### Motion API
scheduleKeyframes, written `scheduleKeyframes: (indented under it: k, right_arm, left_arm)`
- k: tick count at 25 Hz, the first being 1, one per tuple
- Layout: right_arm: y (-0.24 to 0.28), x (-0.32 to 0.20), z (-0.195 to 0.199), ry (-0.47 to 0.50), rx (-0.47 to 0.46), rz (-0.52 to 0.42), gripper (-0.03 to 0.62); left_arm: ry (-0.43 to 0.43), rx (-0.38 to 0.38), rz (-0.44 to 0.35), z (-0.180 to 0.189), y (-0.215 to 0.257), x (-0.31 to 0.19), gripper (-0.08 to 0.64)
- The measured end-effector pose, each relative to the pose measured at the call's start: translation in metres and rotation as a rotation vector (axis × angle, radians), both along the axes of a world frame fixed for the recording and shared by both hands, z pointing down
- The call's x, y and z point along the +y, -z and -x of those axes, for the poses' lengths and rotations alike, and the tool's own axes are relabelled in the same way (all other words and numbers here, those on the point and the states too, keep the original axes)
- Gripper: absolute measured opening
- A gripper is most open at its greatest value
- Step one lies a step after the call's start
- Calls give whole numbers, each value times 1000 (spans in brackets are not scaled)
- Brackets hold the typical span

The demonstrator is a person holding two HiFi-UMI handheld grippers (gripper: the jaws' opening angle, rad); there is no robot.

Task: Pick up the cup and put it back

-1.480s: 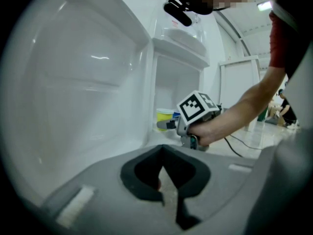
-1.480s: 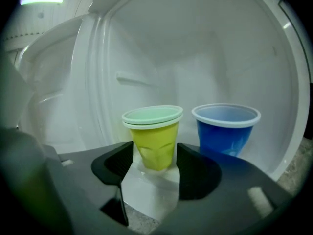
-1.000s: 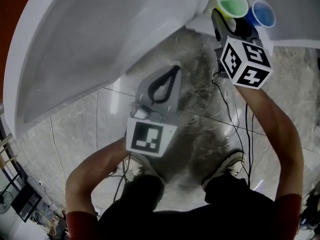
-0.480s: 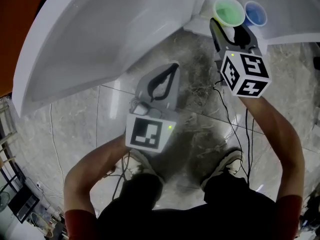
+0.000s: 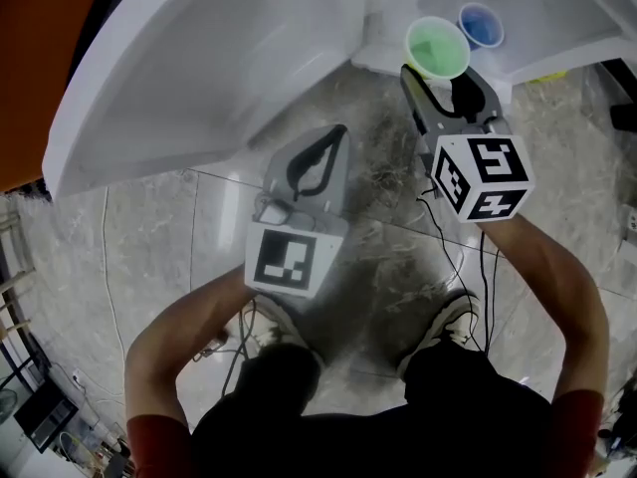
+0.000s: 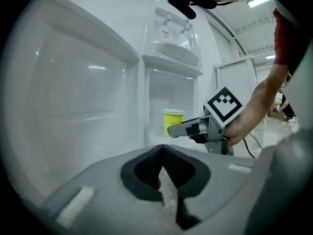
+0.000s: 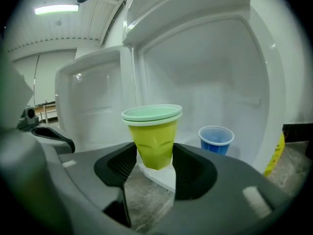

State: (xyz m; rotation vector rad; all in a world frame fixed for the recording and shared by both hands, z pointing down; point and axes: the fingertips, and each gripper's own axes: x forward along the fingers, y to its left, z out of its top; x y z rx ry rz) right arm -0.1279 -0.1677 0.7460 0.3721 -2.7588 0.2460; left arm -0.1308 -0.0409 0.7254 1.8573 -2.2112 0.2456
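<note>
Right claw (image 7: 155, 153) clamped on dented green cup (image 7: 152, 131) — base of blue cup (image 7: 215, 140) hidden behind it; left claw (image 6: 163, 151) closed, empty

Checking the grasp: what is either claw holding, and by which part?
The right claw grips the green cup by its lower sides, the pads denting them. The left claw is shut, empty.

Your cup (image 7: 152, 136) is yellow-green plastic, tapering towards the base, with a paler green rim. It stands upright between the jaws of your right gripper (image 7: 155, 156), and its wall is creased where they press. Its base is at the near edge of a white ledge (image 7: 164, 177); contact there cannot be confirmed. A blue cup (image 7: 215, 140) stands to its right, farther in.
</note>
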Motion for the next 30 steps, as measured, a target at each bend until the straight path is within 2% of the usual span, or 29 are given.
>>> scheduleKeyframes:
  k: [11,19,24,30]
  right_arm:
    - [19,37,-38,114,3,-25,230]
    - [0,71,-72,216,56,-39,230]
    - [-17,93,-87,273,107,-25,230]
    - [-28,105,-93,296,132,-2,230]
  left_arm:
    - [-33,-49,-6,-14,8,-1,0]
    - [-88,-104,-4,-30,7,7,0]
    - [-103,-110,4,-36,1,11,0]
    - [-118,-113,20,-42,-6,12,0]
